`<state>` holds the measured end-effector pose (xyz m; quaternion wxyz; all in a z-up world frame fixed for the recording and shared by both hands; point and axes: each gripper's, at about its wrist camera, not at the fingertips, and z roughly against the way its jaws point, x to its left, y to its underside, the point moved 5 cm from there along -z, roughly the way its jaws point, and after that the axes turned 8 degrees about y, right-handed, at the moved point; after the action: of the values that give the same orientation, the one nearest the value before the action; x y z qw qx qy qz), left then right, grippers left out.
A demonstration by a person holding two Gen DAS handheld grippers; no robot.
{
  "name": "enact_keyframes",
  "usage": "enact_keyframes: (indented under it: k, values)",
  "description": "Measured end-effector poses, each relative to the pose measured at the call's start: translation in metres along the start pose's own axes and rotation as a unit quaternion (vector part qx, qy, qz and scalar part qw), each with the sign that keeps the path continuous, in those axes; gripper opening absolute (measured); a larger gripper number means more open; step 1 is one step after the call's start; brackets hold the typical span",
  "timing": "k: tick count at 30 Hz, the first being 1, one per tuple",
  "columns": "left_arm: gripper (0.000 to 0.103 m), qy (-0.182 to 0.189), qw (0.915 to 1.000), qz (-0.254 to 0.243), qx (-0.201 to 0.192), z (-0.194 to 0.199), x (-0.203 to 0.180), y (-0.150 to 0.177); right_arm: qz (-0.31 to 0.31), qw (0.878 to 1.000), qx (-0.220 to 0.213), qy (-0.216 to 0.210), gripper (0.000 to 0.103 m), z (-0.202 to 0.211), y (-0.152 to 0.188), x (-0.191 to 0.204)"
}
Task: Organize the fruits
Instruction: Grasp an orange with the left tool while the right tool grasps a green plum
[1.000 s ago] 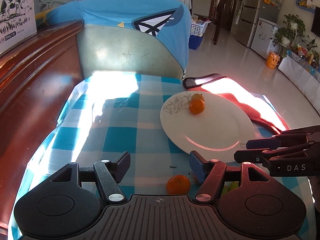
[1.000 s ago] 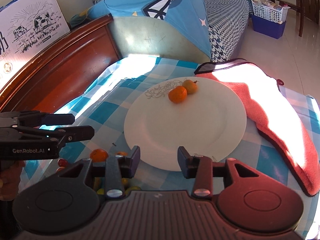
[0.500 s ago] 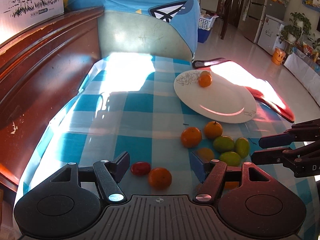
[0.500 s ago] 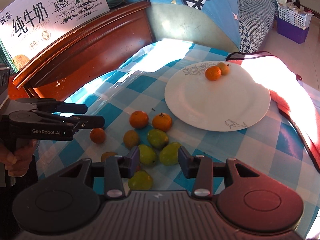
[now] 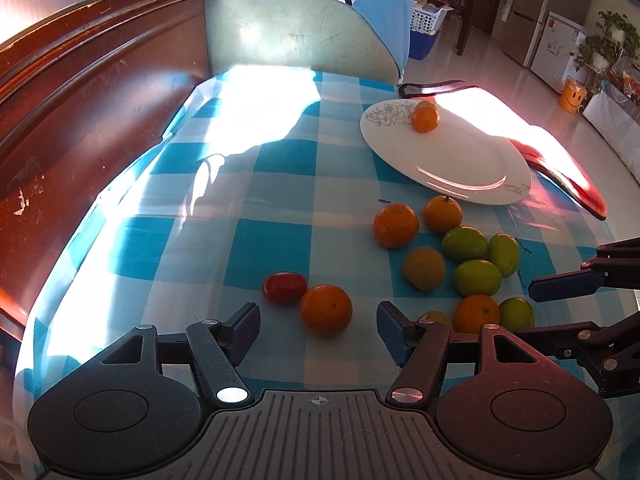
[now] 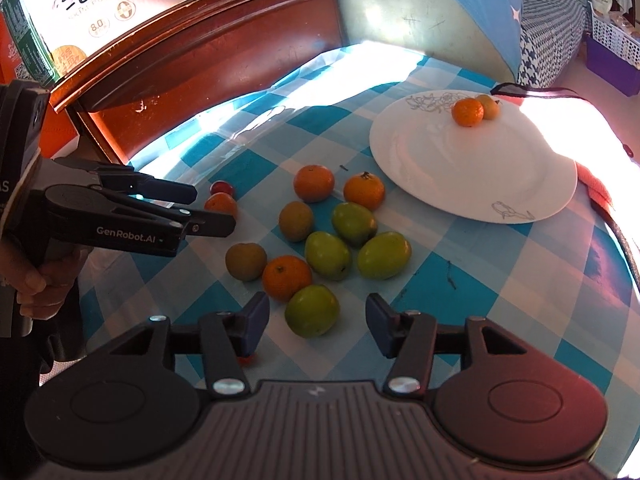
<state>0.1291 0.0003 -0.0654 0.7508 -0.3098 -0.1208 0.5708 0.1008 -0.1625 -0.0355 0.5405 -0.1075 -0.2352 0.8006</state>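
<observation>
Both pairs of jaws stand apart and hold nothing: the left gripper (image 5: pixel 318 320) has just been closing a little, with an orange (image 5: pixel 326 309) lying in its gap but untouched, and the right gripper (image 6: pixel 316 314) has just been opening, a green fruit (image 6: pixel 312 310) between its pads with space on either side. A second ago both cameras sat close over the plate (image 6: pixel 472 168); now they have pulled back toward the near edge, so the loose pile is in view. That looks like the end of one drop-off and the start of two fresh picks. The plate is glossy white china with a line drawing at its far rim, and carries two small oranges (image 6: pixel 468 112). The remaining fruit lies near and left of it on the checked blue cloth: round, dimpled oranges, smooth oval green ones, a dull brownish pair, and a shiny red tomato (image 5: pixel 284 287) just beside the left gripper's orange. A red towel (image 5: pixel 576 184) lies right of the plate.
</observation>
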Motion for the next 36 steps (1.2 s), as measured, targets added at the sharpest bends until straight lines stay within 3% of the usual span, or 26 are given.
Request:
enact_keyframes:
  k: [13,18,20,36]
  values:
    - [0.042,0.000,1.0000,0.007,0.002,-0.011,-0.007,-0.001,0.020,1.000,0.005,0.014,0.054,-0.011,0.002,0.006]
    - [0.027,0.000,0.9999,0.011,0.001,-0.009,-0.006,-0.002,0.027,0.999,0.002,0.017,0.042,-0.011,0.003,0.007]
    - [0.026,-0.001,0.9999,0.012,0.001,-0.009,-0.006,-0.002,0.031,0.999,0.003,0.012,0.033,-0.011,0.003,0.008]
    - [0.026,0.018,0.9997,-0.009,-0.011,0.001,-0.024,-0.007,0.017,1.000,-0.019,0.005,0.032,-0.001,-0.009,0.005]
